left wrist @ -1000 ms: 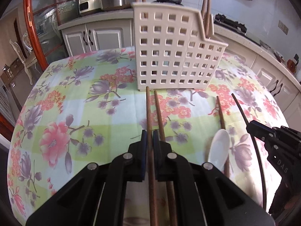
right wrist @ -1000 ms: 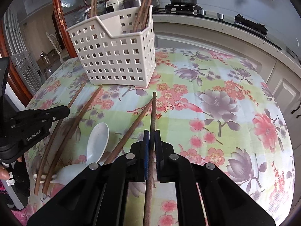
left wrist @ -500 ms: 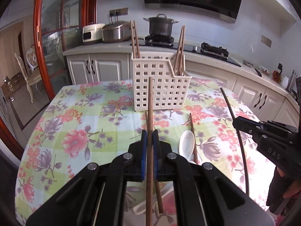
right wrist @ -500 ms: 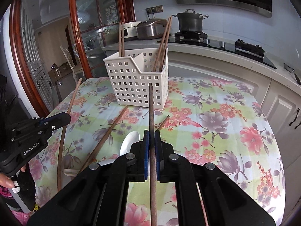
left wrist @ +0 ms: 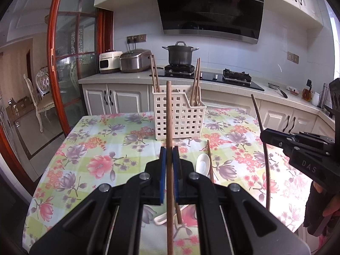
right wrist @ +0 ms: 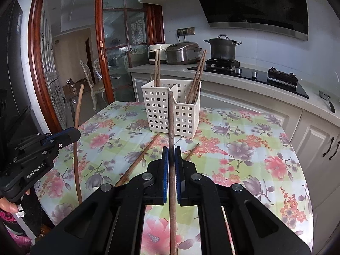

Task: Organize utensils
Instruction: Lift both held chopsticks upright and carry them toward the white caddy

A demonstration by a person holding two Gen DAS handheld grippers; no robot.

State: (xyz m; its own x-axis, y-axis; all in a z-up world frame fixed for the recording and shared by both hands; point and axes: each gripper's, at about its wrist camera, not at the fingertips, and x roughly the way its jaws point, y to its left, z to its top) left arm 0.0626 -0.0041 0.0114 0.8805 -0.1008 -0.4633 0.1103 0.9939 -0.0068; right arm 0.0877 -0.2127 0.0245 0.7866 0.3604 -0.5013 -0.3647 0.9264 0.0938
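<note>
Left wrist view: the left gripper [left wrist: 169,155] occupies the lower centre of the frame, its blue-padded jaws closed on a brown wooden chopstick [left wrist: 169,114] that runs straight up the frame, its tip overlapping the white perforated basket [left wrist: 178,114] at centre. The basket stands on a table covered with a floral cloth [left wrist: 95,148]. Two groups of chopsticks stand in the basket, one at its left rear, one at its right. On the cloth just right of the jaws lie a white spoon [left wrist: 203,165] and a loose chopstick [left wrist: 210,161] beside it; whether they touch cannot be told. At the right edge of the frame, the right gripper [left wrist: 264,135] is closed on a second, darker chopstick [left wrist: 264,159], which looks bowed by the lens.

Right wrist view: the right gripper [right wrist: 171,159], at lower centre, clamps its chopstick [right wrist: 171,123], which points up the frame and crosses the front of the basket [right wrist: 161,110]. The basket's inner divider is visible, with chopsticks upright in the left compartment and leaning in the right one. A loose chopstick [right wrist: 140,159] lies diagonally on the cloth [right wrist: 244,148] left of the jaws. At the left edge, the left gripper [right wrist: 74,133] grips its own chopstick [right wrist: 77,127], raised above the table. A fingertip of the person's hand [right wrist: 9,206] shows beneath it.

Background: a counter, a pot [left wrist: 180,54] on the stove, and a rice cooker [left wrist: 135,60].
</note>
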